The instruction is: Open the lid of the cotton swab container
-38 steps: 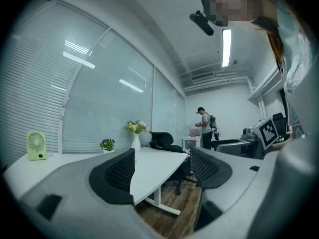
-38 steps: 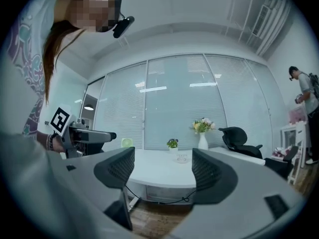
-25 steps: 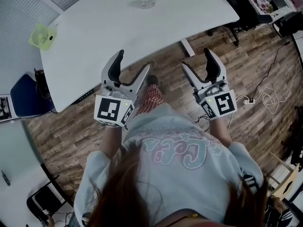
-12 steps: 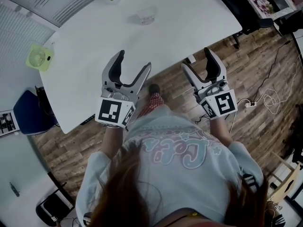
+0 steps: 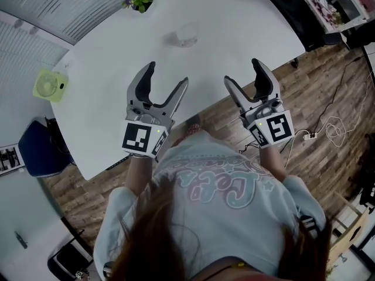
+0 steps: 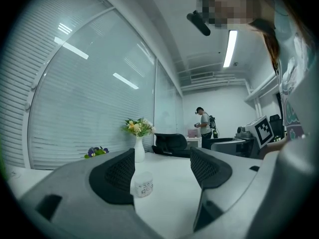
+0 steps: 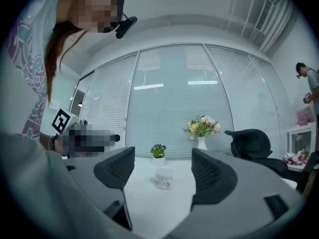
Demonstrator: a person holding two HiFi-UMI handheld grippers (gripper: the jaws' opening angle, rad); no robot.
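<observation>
Closed in on the white table [image 5: 99, 98] over the last 1 second, drawing the cotton swab container [image 5: 186, 37] nearer, though well ahead of both tongs. Kept left gripper [image 5: 167, 75] and right gripper [image 5: 243, 72] spread wide, empty. Left the lid [image 7: 164, 171] untouched; reach pending.

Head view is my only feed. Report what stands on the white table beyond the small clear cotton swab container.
Observer: A tall white vase of flowers stands near the far end of the white table, past the small clear cotton swab container.
Operator: Give me the right tool's line on the container.
Observer: Seen along the right tool, whose jaws are apart and empty, the container sits centred between them, lid on. A small potted plant with purple flowers is directly behind it.
</observation>
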